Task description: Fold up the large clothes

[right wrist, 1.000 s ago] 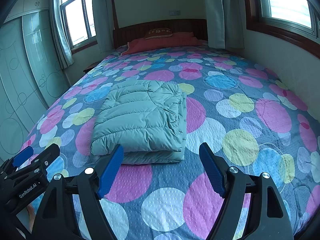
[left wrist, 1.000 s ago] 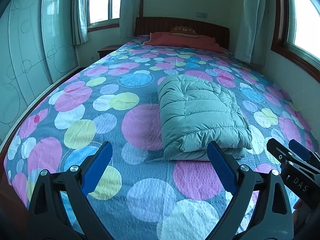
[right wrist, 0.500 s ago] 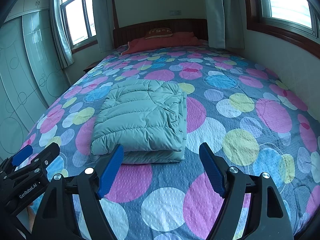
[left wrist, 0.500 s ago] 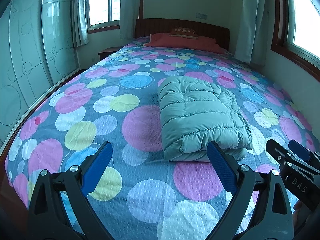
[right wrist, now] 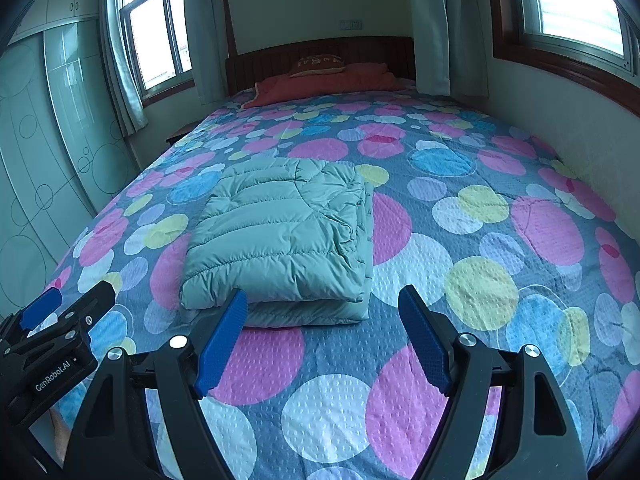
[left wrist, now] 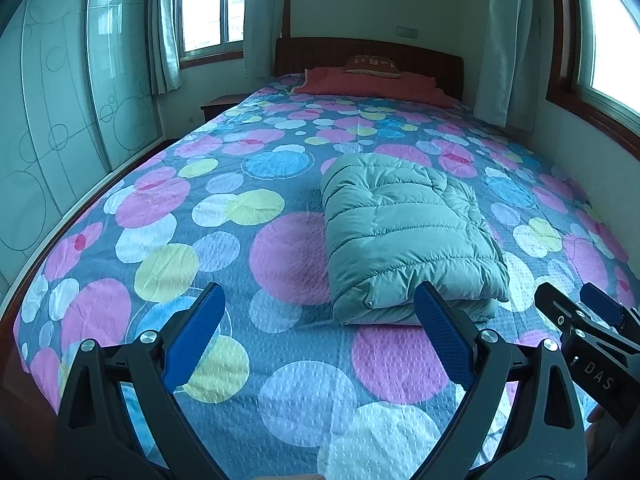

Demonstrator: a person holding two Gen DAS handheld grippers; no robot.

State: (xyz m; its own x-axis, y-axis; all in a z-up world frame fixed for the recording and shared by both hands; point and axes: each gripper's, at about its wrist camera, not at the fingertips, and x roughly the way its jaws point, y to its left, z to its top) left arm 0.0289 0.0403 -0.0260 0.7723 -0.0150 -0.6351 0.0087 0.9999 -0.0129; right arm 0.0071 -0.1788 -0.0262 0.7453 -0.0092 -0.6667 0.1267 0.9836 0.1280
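A pale green puffer jacket (left wrist: 404, 236) lies folded into a thick rectangular bundle on the bed; it also shows in the right wrist view (right wrist: 284, 236). My left gripper (left wrist: 320, 332) is open and empty, held above the bedspread just short of the bundle's near edge. My right gripper (right wrist: 324, 332) is open and empty, also just short of the near edge. The right gripper shows at the right edge of the left wrist view (left wrist: 588, 320), and the left gripper shows at the left edge of the right wrist view (right wrist: 60, 320).
The bed (left wrist: 160, 264) has a blue spread with coloured circles. A red pillow (left wrist: 372, 84) and a dark headboard (left wrist: 320, 56) lie at the far end. A glass wardrobe (left wrist: 60, 120) stands on the left; a wall with windows (right wrist: 560, 92) runs along the right.
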